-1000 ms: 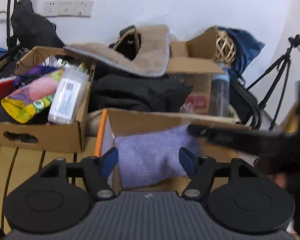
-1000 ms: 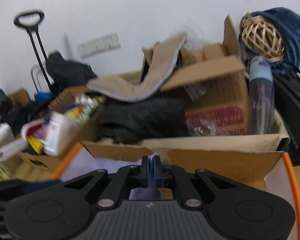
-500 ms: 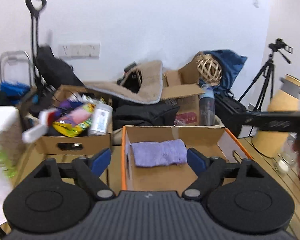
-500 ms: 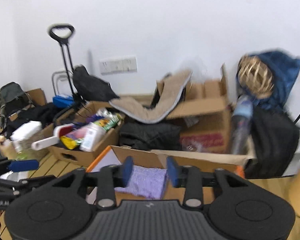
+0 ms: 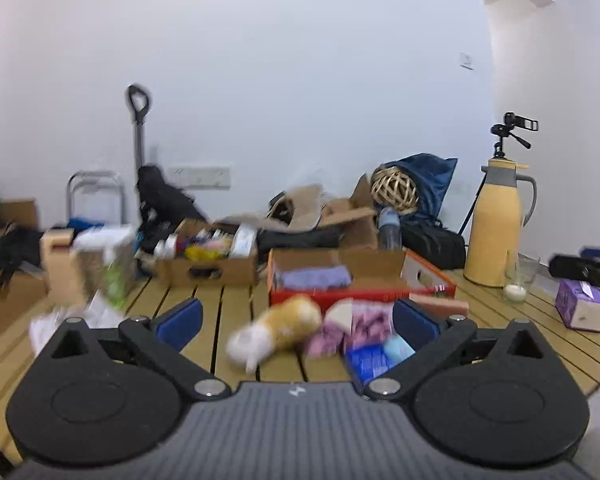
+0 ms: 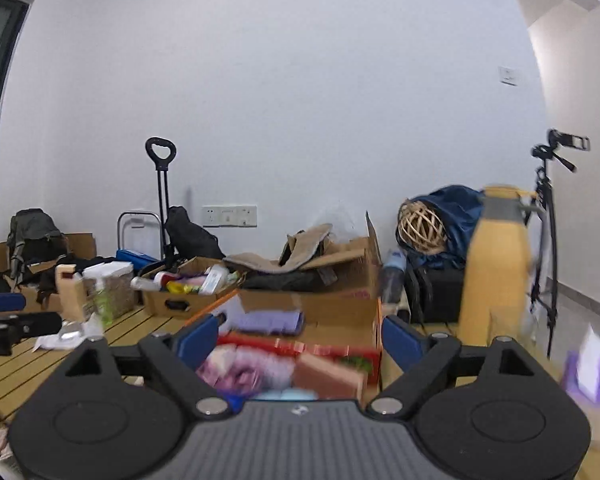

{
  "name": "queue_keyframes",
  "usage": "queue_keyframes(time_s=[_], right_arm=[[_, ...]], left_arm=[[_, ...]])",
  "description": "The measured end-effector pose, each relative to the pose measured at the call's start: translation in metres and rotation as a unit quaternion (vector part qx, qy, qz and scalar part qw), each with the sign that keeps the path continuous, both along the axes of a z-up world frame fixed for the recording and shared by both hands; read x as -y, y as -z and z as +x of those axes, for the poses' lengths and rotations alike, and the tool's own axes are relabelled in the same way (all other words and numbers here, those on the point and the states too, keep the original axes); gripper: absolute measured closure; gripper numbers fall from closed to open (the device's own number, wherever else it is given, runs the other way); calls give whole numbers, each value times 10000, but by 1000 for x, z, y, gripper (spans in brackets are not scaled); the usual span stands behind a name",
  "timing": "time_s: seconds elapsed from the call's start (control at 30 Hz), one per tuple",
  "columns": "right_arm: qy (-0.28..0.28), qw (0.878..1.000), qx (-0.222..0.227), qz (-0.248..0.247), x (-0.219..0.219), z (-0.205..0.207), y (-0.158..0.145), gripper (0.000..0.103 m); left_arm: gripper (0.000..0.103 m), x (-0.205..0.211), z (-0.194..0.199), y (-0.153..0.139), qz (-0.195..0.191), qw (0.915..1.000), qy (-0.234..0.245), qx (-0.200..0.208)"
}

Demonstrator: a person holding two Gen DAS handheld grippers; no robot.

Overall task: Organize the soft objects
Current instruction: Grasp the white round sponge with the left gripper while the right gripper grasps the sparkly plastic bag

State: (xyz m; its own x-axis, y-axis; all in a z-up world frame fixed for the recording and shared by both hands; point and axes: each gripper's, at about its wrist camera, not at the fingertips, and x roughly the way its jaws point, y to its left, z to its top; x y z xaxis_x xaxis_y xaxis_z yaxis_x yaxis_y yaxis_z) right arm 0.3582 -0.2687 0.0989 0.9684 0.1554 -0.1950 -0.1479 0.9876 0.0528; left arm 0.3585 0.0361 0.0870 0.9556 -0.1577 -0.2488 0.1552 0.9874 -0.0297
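A purple towel lies inside the orange-edged cardboard box on the slatted wooden table. In front of the box is a blurred heap of soft things: a yellow-and-white plush, a pink-purple bundle and a blue item. My left gripper is well back from the box, its jaws opening wide and holding nothing. My right gripper is also back, jaws opening and empty. Past it are the towel, the pink bundle and a brown block.
A yellow thermos jug, a glass and a purple tissue box stand at the right. A carton of bottles is left of the box. Behind are a wicker ball, bags and a camera tripod.
Both grippers have pulled far back from the box, leaving the purple towel inside it. The right jaws went from shut to wide, and the left jaws spread further.
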Motion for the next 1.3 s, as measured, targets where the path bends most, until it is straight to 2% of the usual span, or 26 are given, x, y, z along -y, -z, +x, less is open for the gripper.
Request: queue_keyframes(time_s=[0.13,0.23,0.37,0.53,0.73,0.93,1.07,1.3], right_arm=[[-45,10000,-19,37,-12,-55,26,14],[-157,9998,62,-120,-19,-89,37,14],[-183,9996,193,-116,-21,-111,44,14],[-184,9998,87,27,-15,-118,57,14],[-210,9996,-179,13,-13,-114,73,14],[-265,9986,-461,-5,-23,-101,87,14],[-206,9974,-694,-3,-25,-79,98,16],[-144,9963,-841,114,-9,-20,104,16]], left_arm=[[0,-4,-41,16,-106,9999,-6,-125],[0,-2,-67,24,56,9999,-127,75],[0,-1,-77,28,120,9995,-245,131],[0,-1,-84,32,130,9995,-259,103],[0,2,-89,54,87,9996,-243,-94],[0,8,-71,75,20,9992,-54,-402],[0,25,-47,87,48,9981,185,-589],[0,76,27,100,190,9929,725,-923]])
